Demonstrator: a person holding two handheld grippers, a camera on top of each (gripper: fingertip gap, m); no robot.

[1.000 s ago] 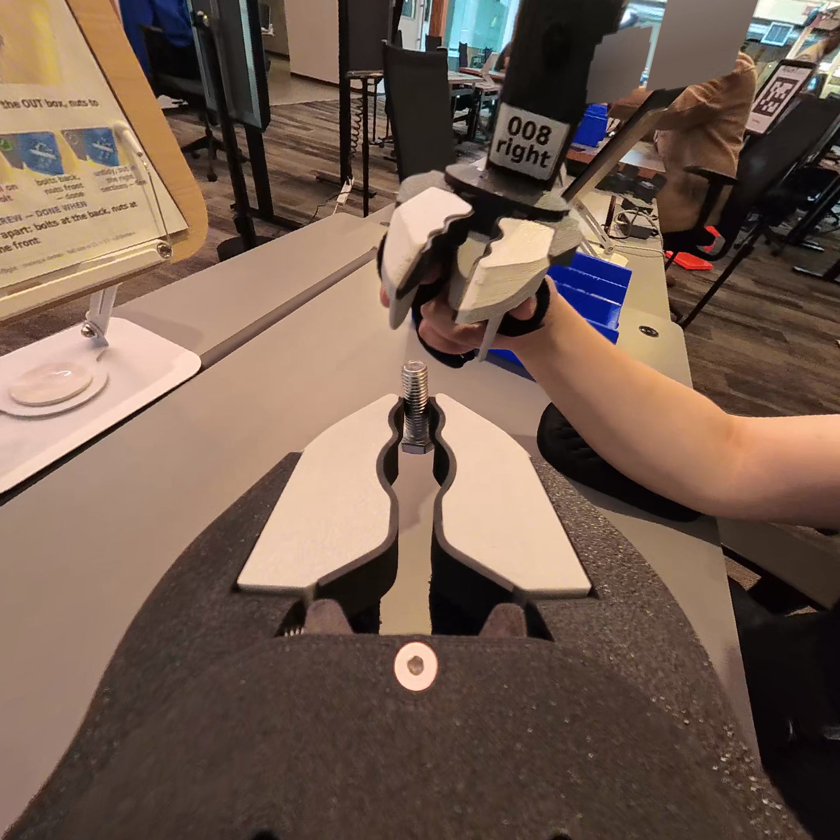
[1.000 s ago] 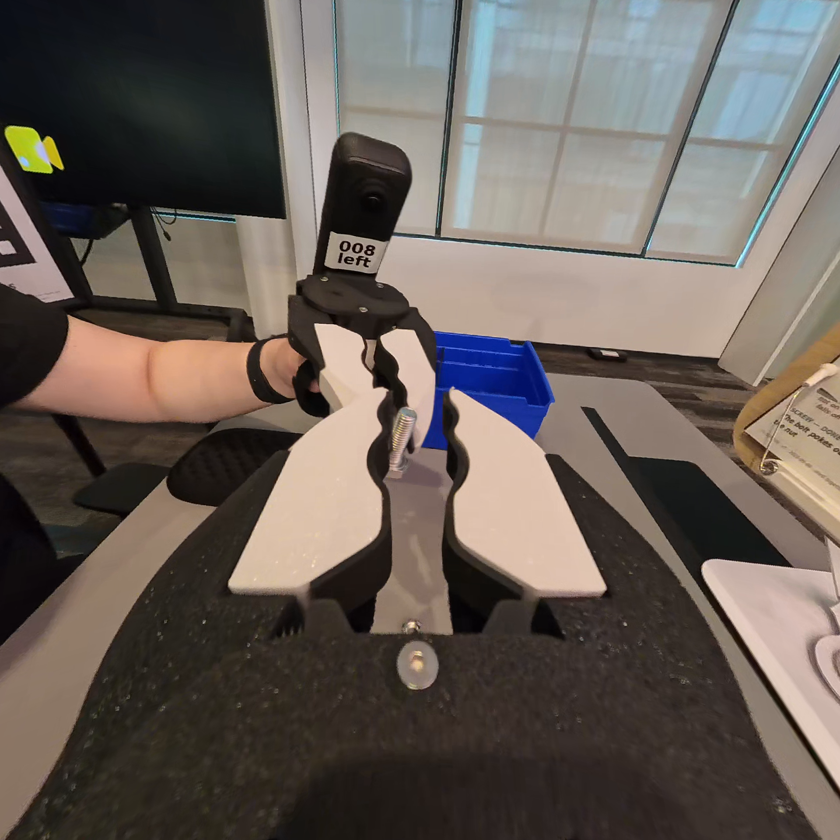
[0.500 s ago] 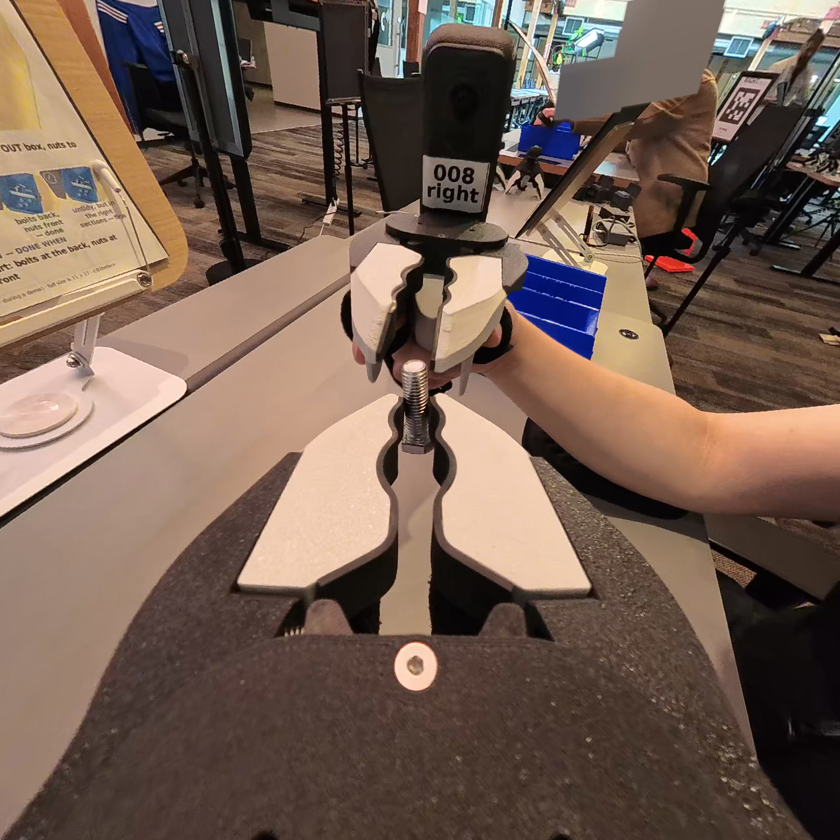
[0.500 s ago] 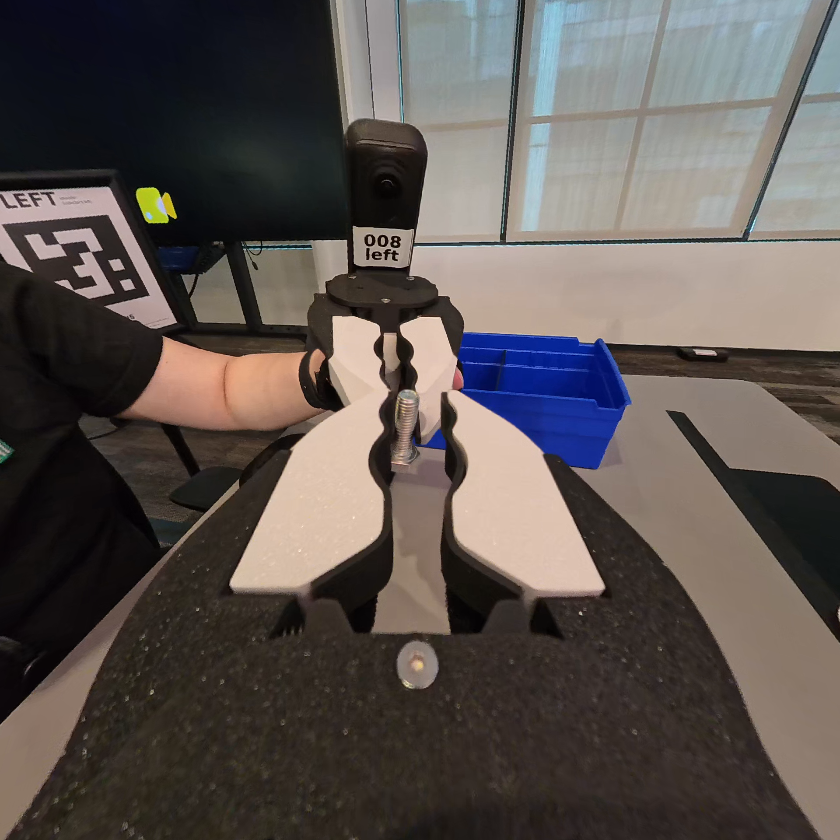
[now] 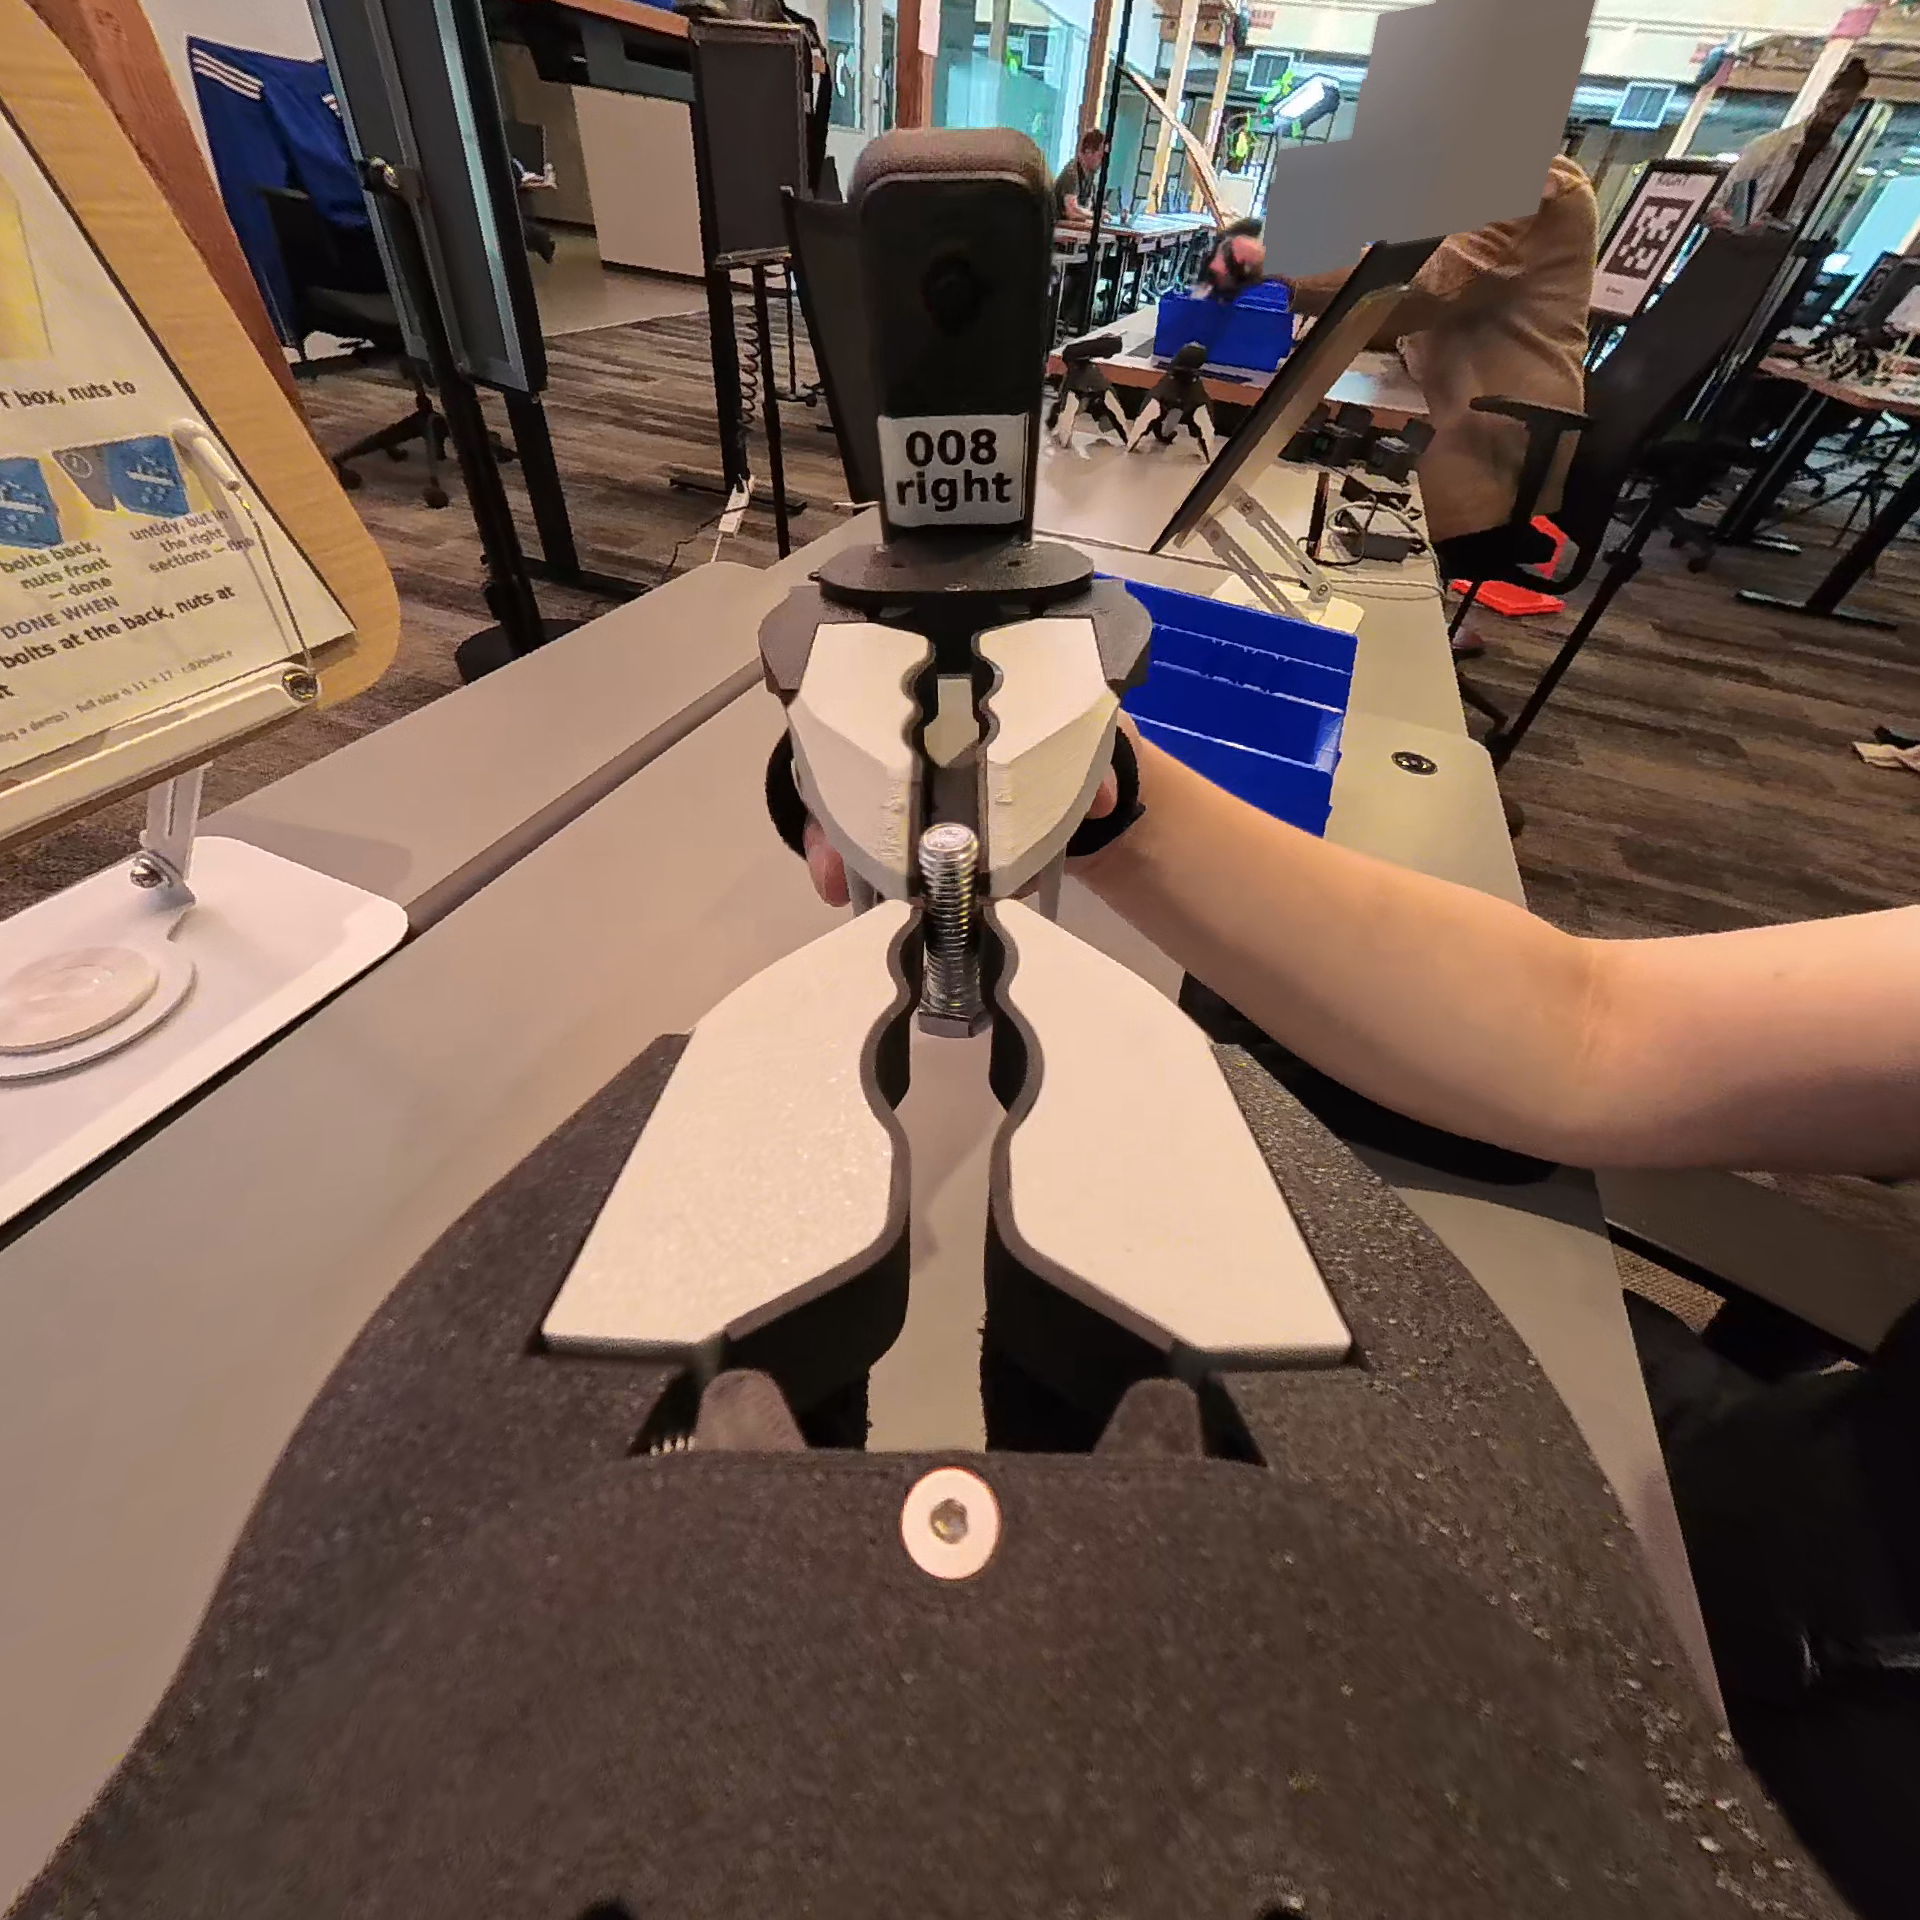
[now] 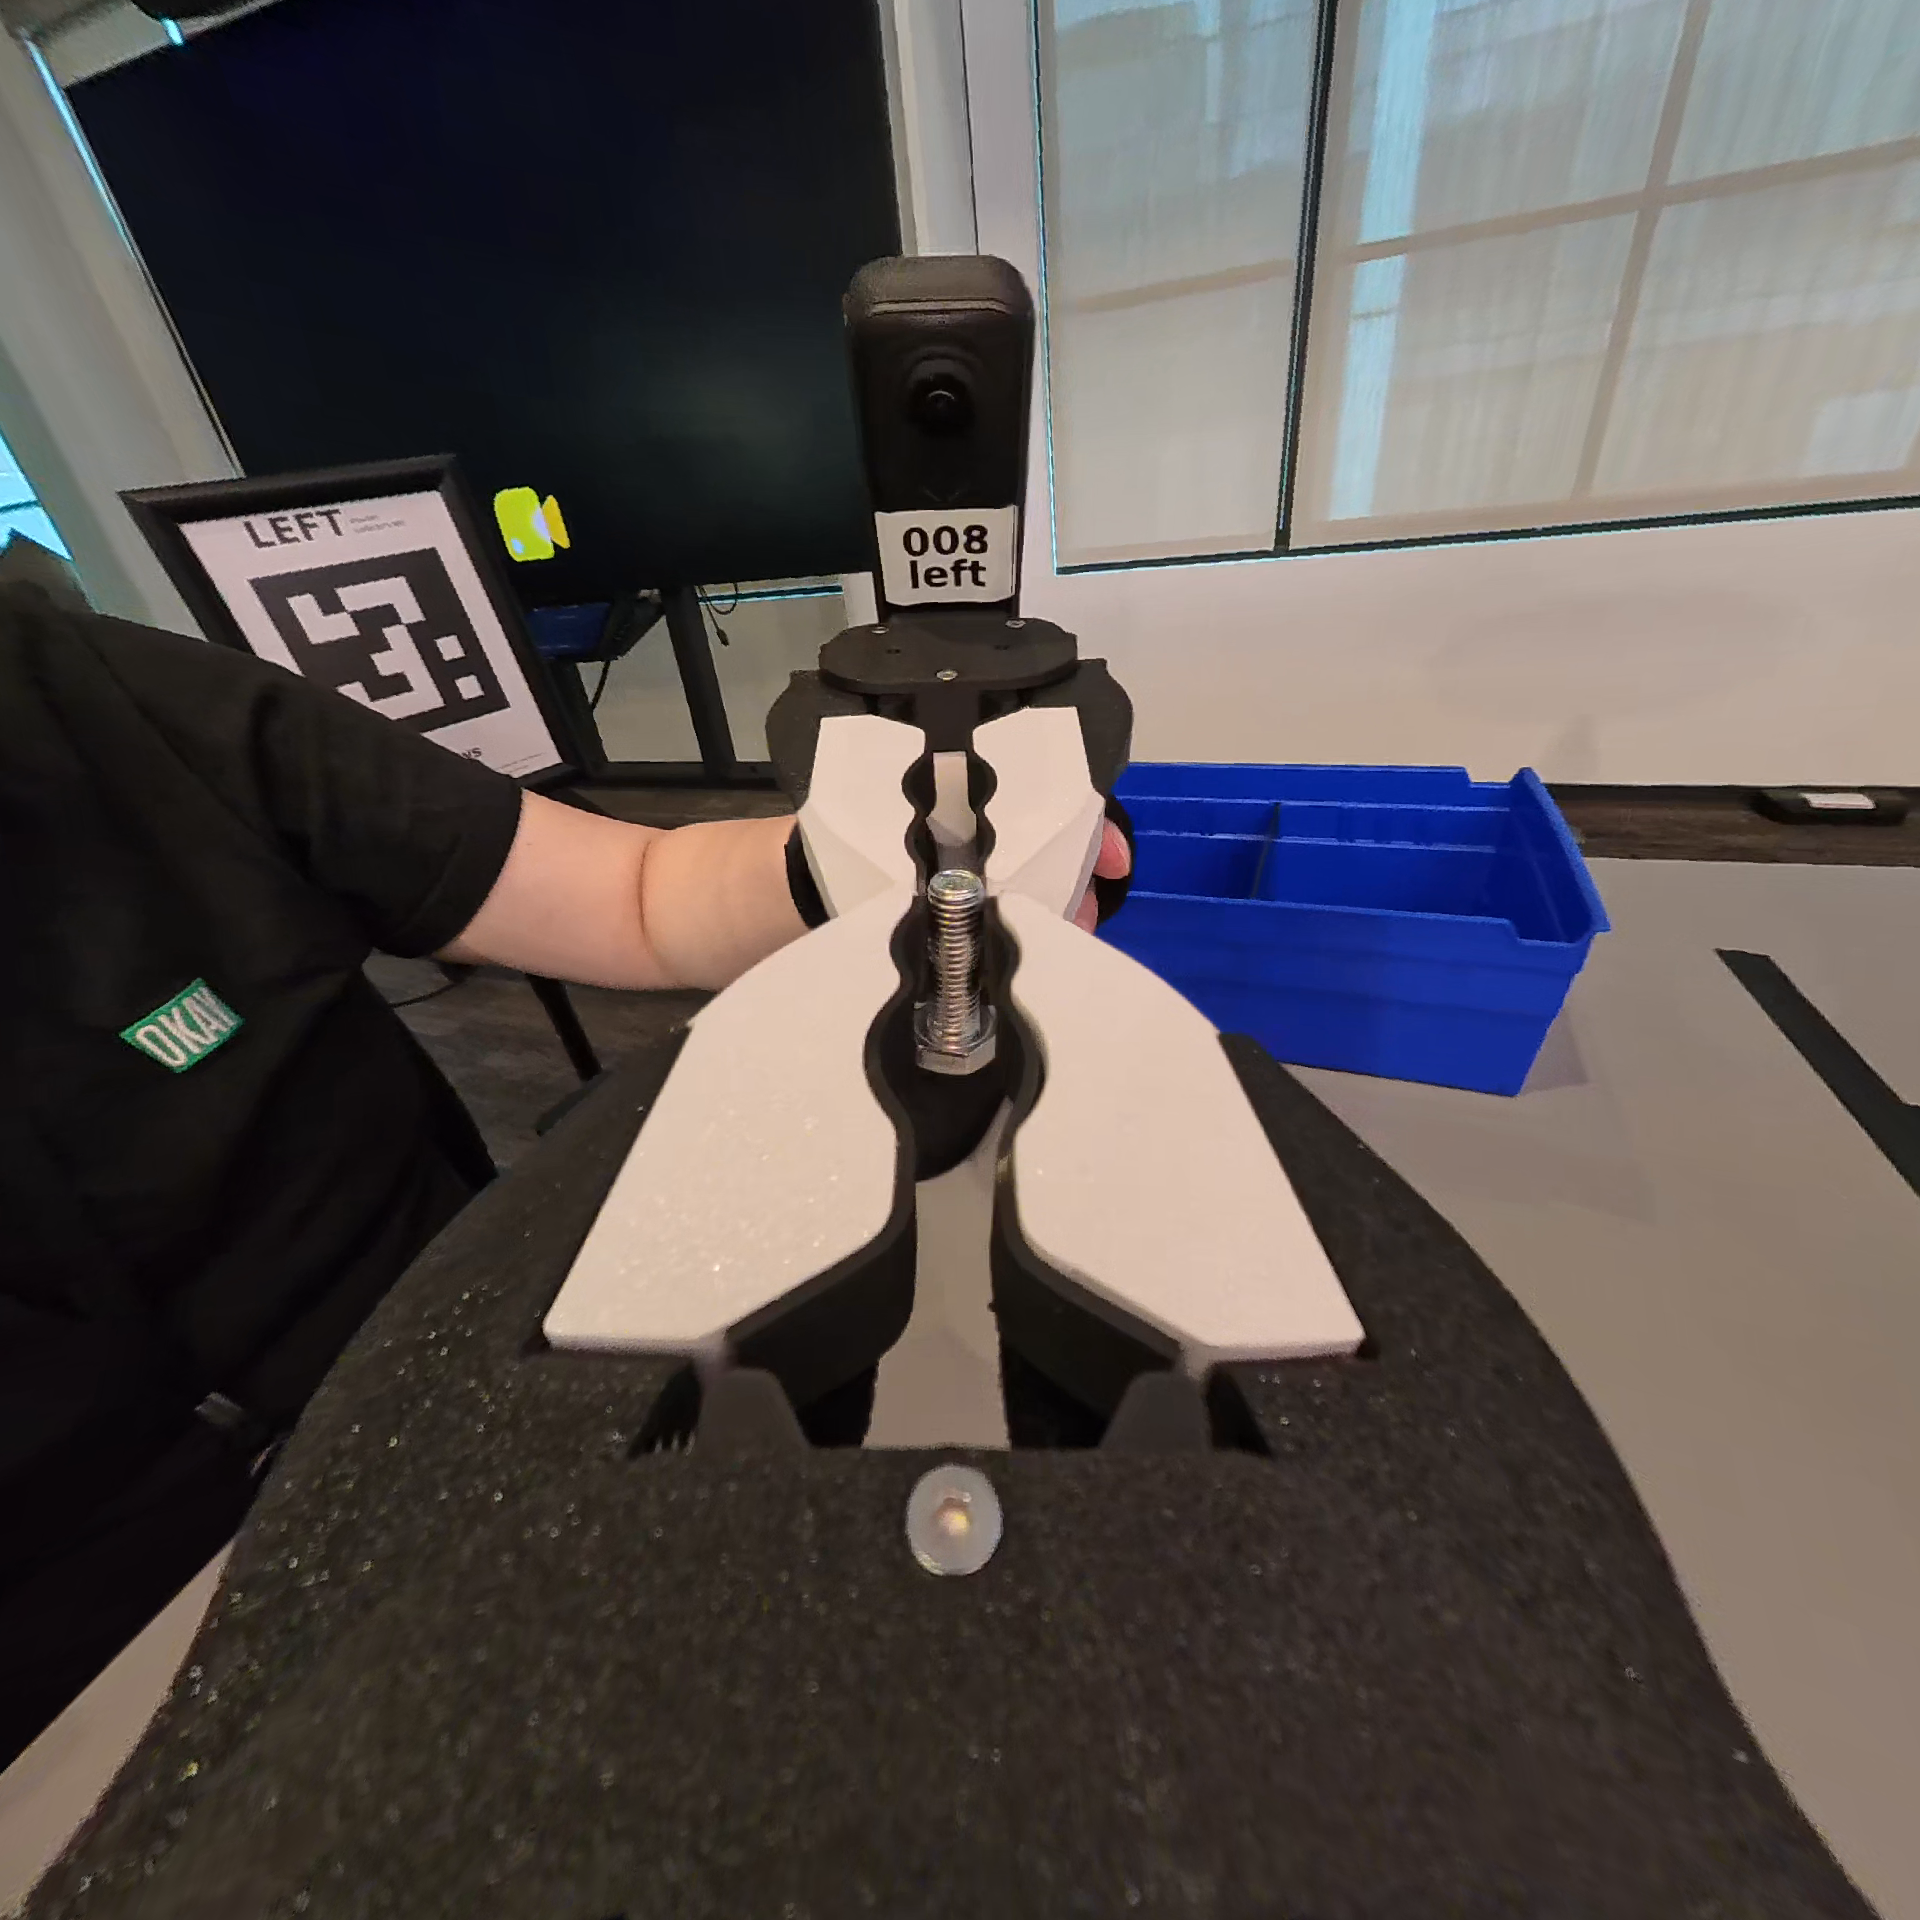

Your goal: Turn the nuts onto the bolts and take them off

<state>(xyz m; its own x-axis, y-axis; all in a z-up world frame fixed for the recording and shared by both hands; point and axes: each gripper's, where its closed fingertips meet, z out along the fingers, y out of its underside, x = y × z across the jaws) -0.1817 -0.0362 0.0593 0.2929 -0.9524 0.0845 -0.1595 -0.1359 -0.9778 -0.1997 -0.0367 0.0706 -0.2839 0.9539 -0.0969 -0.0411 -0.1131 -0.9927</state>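
A silver bolt (image 5: 948, 935) stands upright, hex head down, between the tips of both grippers, which face each other above the grey table (image 5: 416, 1091). My left gripper (image 5: 948, 925) is shut on the bolt, with the head showing in the gap between its white fingers. My right gripper (image 6: 951, 930) is shut to about the same width on the same bolt (image 6: 954, 961). From the left wrist view the right gripper (image 5: 951, 873) stands just behind and slightly above the bolt's top. I see no separate nut.
A blue divided bin (image 6: 1351, 935) sits on the table beyond the grippers and also shows in the left wrist view (image 5: 1247, 707). An instruction board on a white base (image 5: 208, 935) stands at the left. A black chair armrest (image 5: 1351, 1132) lies under the right forearm. Only a small space, under 4 cm, lies between the two pairs of fingers.
The right gripper came down from above and tilted level, facing the left gripper. Its fingers narrowed and closed around the bolt. The left gripper kept hold of the bolt.
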